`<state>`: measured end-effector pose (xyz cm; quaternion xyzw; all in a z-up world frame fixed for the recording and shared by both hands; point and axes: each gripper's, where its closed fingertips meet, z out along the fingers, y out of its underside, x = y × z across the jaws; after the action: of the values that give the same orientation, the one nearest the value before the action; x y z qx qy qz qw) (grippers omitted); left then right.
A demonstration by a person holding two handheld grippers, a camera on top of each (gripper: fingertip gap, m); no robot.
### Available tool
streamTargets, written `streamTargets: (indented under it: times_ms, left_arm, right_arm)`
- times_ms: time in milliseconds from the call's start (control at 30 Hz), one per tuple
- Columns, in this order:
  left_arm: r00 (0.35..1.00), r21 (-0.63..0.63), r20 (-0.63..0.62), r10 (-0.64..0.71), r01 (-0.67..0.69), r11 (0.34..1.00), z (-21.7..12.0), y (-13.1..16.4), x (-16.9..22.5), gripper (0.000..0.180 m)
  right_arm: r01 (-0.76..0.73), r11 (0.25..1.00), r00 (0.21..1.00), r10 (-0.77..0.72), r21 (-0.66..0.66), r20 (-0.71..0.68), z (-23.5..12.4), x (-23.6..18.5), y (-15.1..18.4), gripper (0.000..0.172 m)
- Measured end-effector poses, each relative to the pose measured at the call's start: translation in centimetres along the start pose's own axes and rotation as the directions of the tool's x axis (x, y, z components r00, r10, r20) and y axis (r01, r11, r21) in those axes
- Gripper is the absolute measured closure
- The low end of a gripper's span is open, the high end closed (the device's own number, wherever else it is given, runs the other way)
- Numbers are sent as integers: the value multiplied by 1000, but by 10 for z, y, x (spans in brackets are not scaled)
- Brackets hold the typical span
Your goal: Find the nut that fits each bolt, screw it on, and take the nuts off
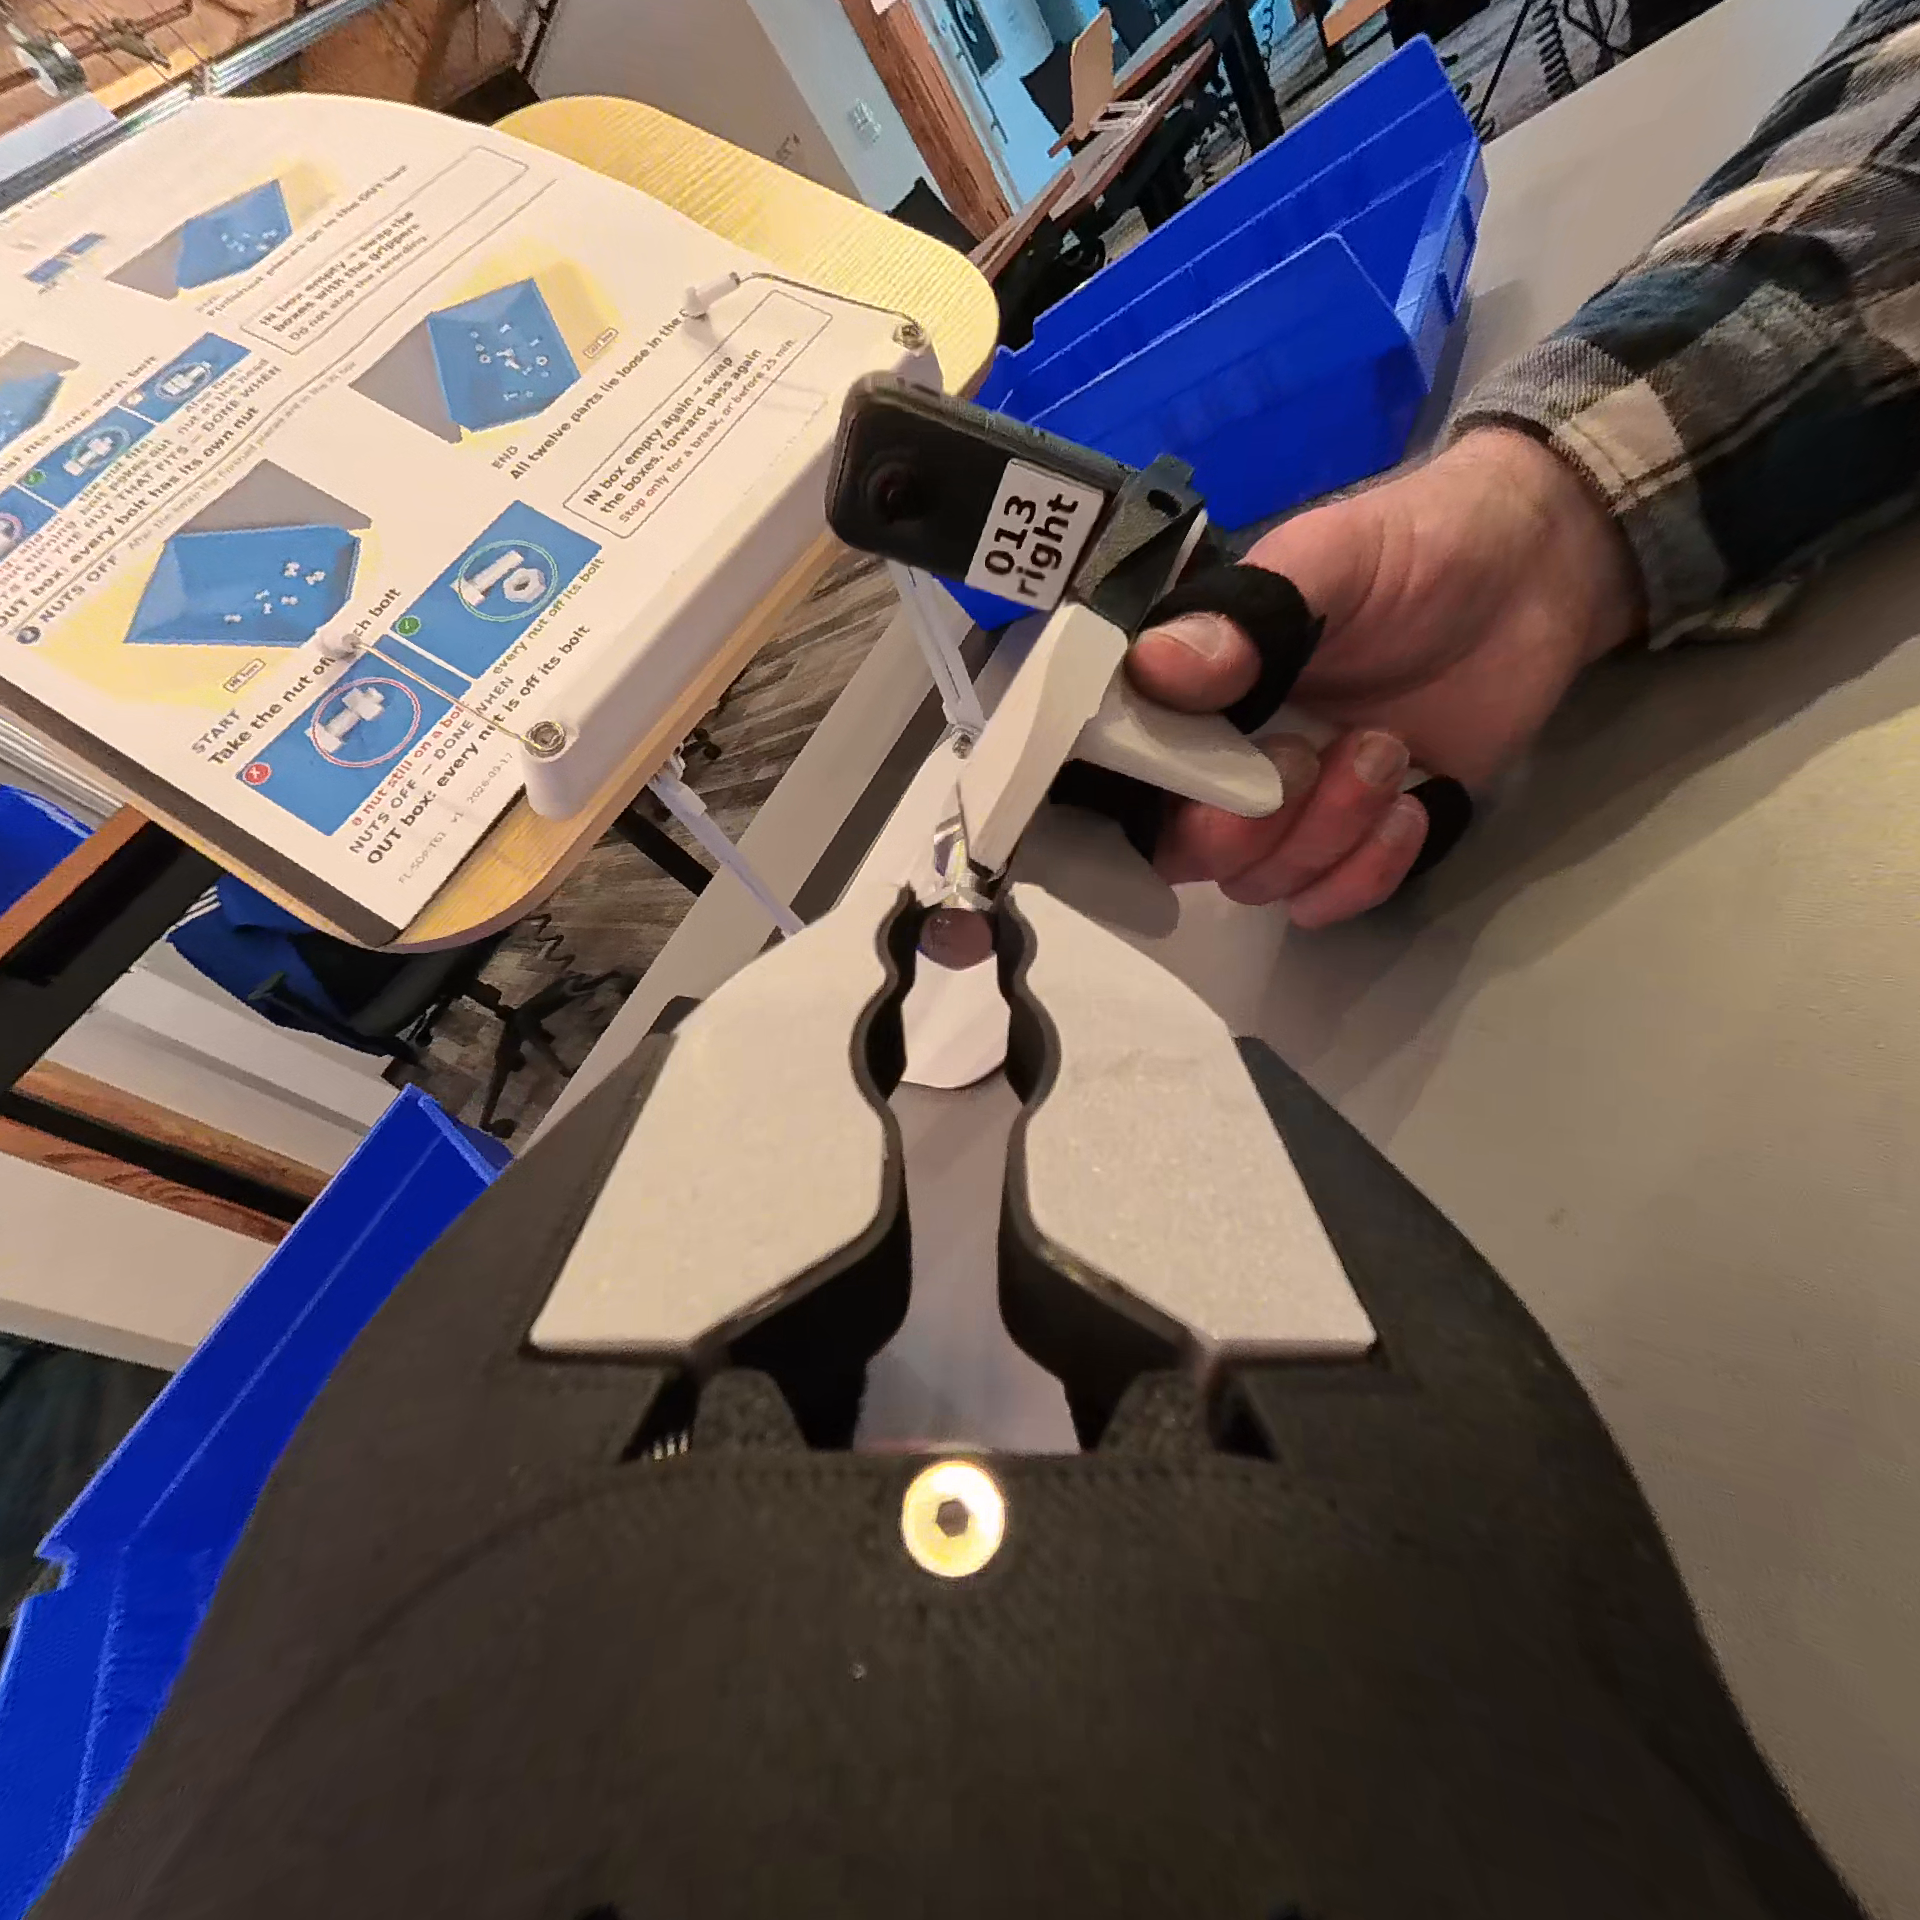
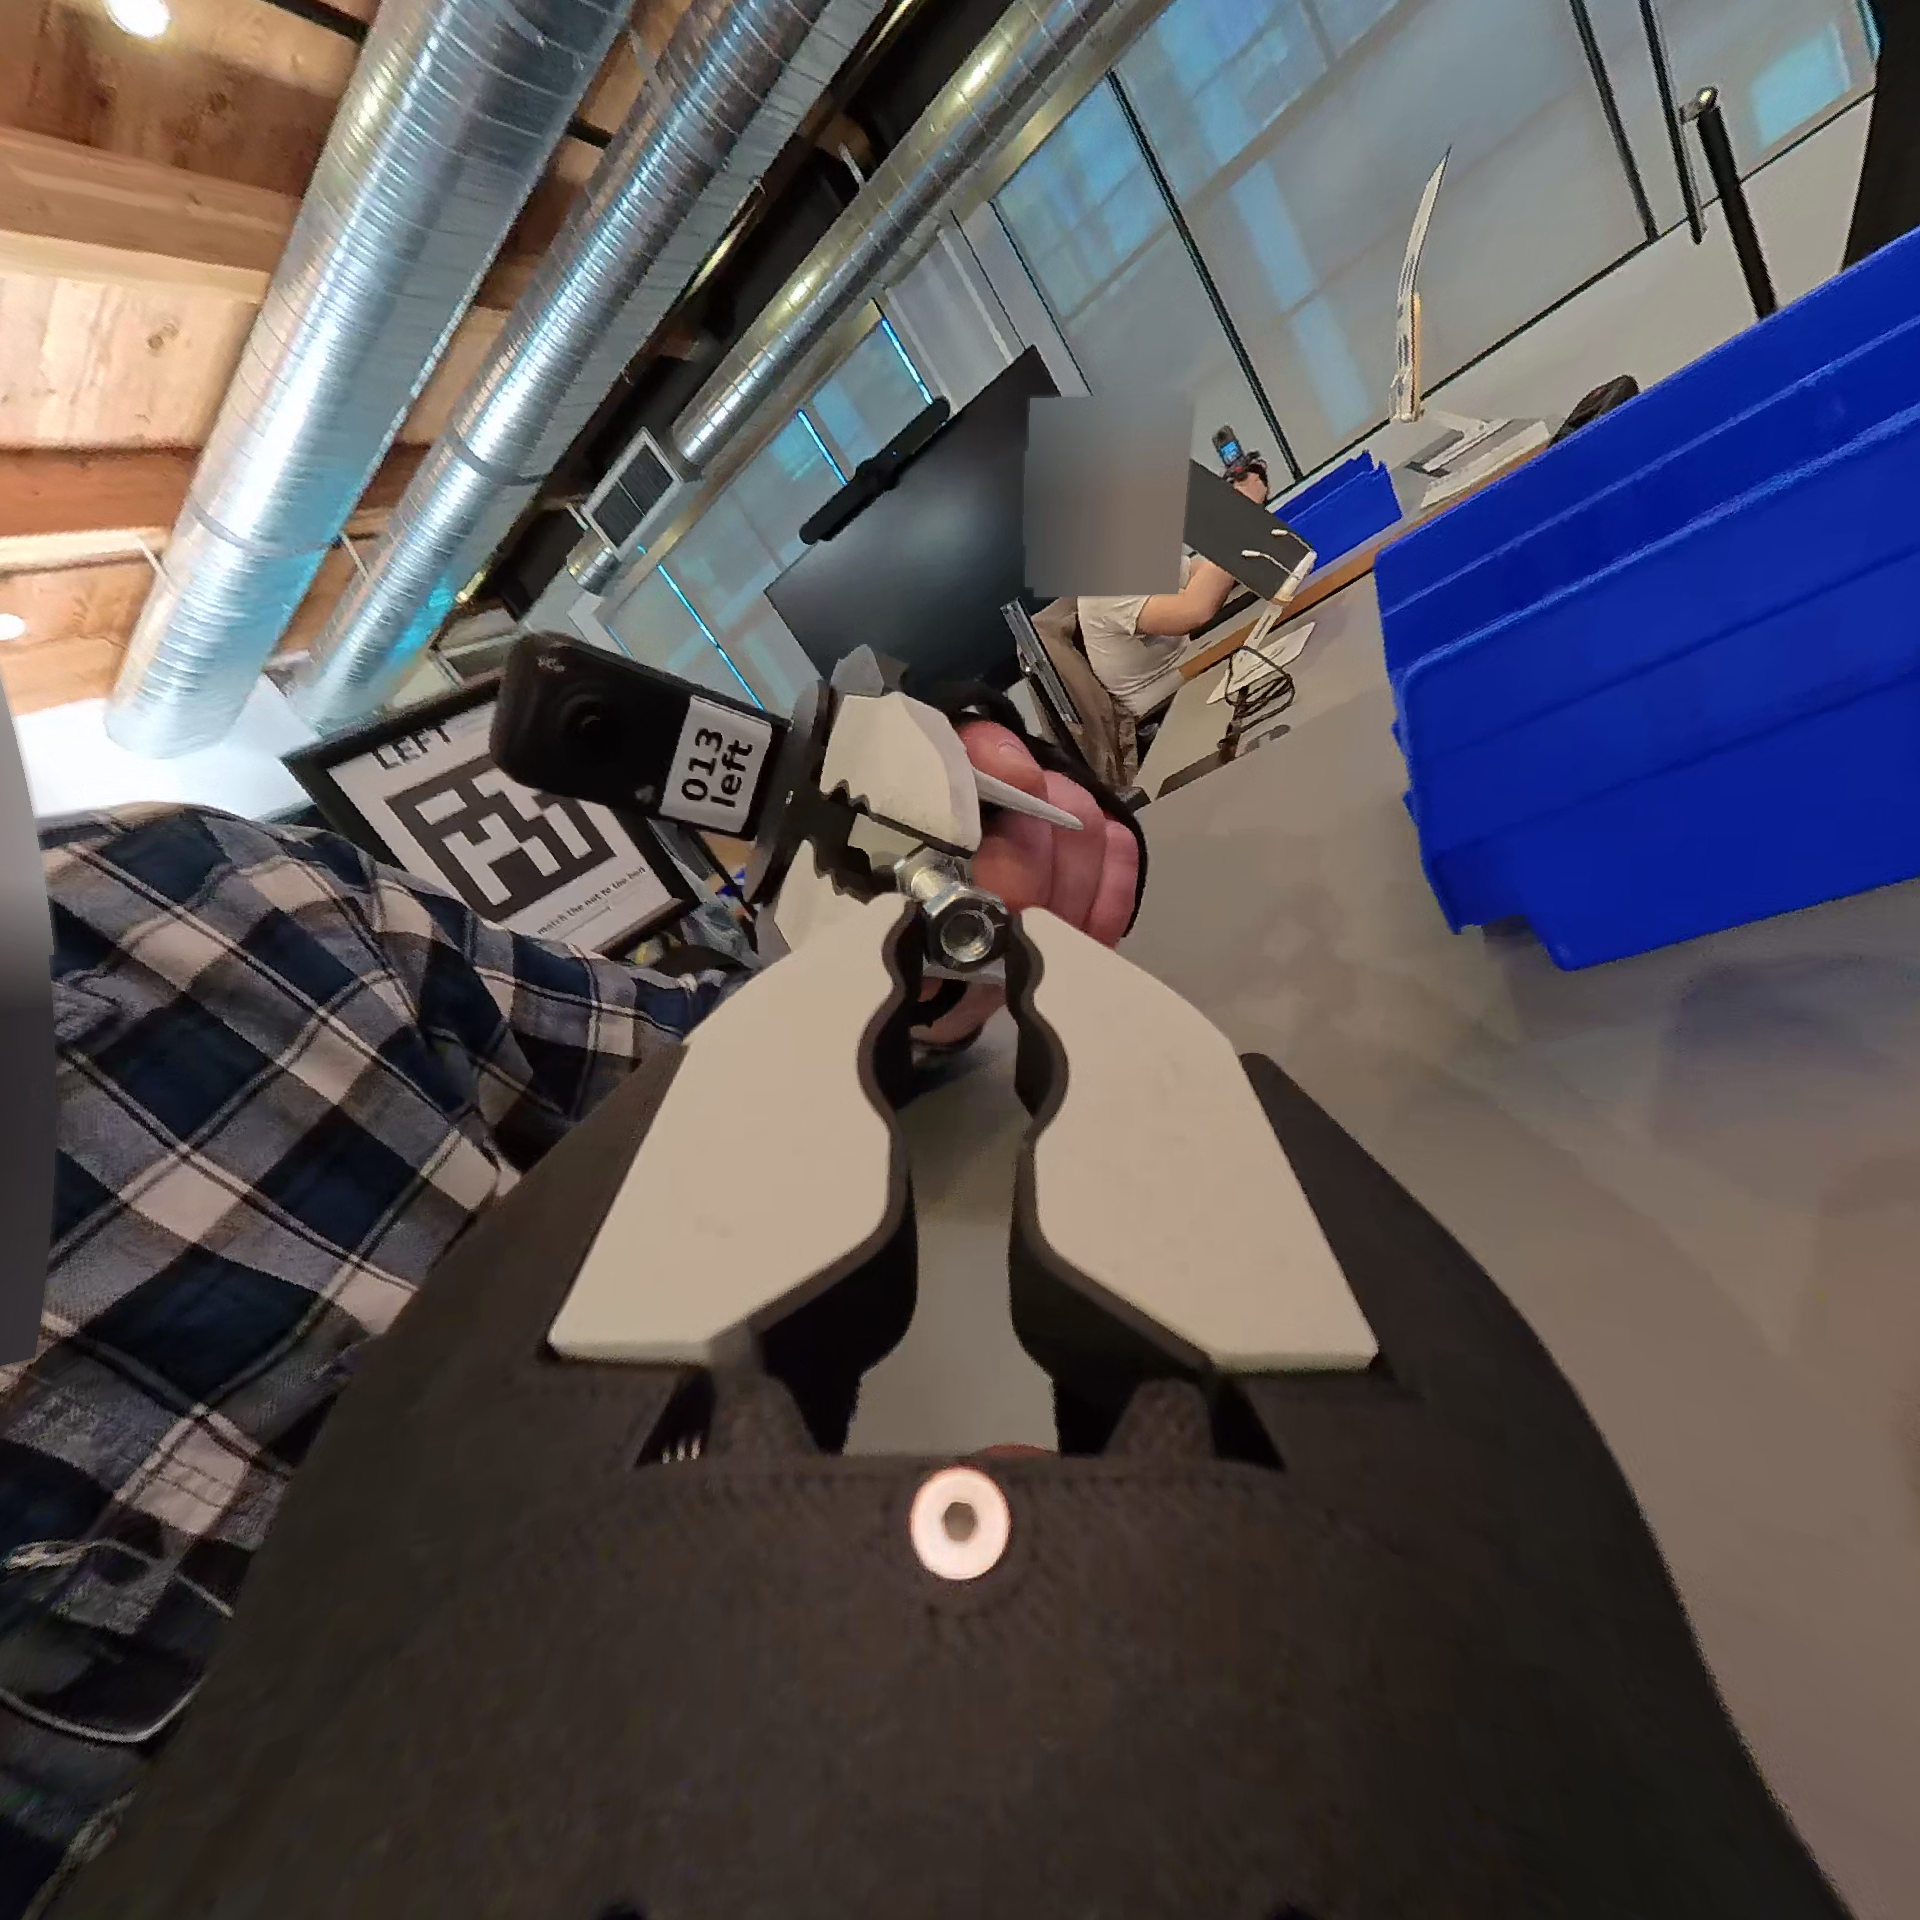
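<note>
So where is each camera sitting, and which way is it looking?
Left wrist view: on the left gripper, looking along its fingers across the grey table at the bolt head, the instruction sheet and the right hand.
Right wrist view: on the right gripper, tilted up at ceiling ducts, the nut and the left hand.
Both show the bolt-and-nut pair and blue bins.

Instruction sheet (image 1: 343, 457), ceiling ducts (image 2: 343, 312)

The left claw (image 1: 954, 940) at frame centre grips a silver steel bolt's head (image 1: 956, 938). The right claw (image 2: 961, 935) clamps the silver hex nut (image 2: 964, 932), fingertips meeting tip to tip.
</note>
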<state>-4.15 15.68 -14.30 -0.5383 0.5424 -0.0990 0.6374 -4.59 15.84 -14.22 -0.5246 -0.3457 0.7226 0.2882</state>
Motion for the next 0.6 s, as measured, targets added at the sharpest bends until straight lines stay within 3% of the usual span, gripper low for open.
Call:
streamTargets:
  times_ms: [200, 300, 433, 600]
  left_arm:
    - [996, 21, -43, -83, 84, 996, -1, -2, 0, 167]
    - [968, 44, -126, -216, 223, 974, -2, -4, 2, 167]
    - [861, 49, -281, -424, 454, 889, -5, -8, 5, 167]
    - [686, -3, -441, -579, 644, 765, -7, -10, 11, 167]
  right_arm:
    - [106, 994, 994, -108, -39, -29, 0, -3, 1, 157]
    - [223, 971, 972, -228, -91, -53, 0, -5, 2, 157]
    - [474, 852, 860, -503, -222, -92, 0, -9, 5, 157]
    - [698, 616, 634, -769, -366, -85, -1, -12, 9, 156]
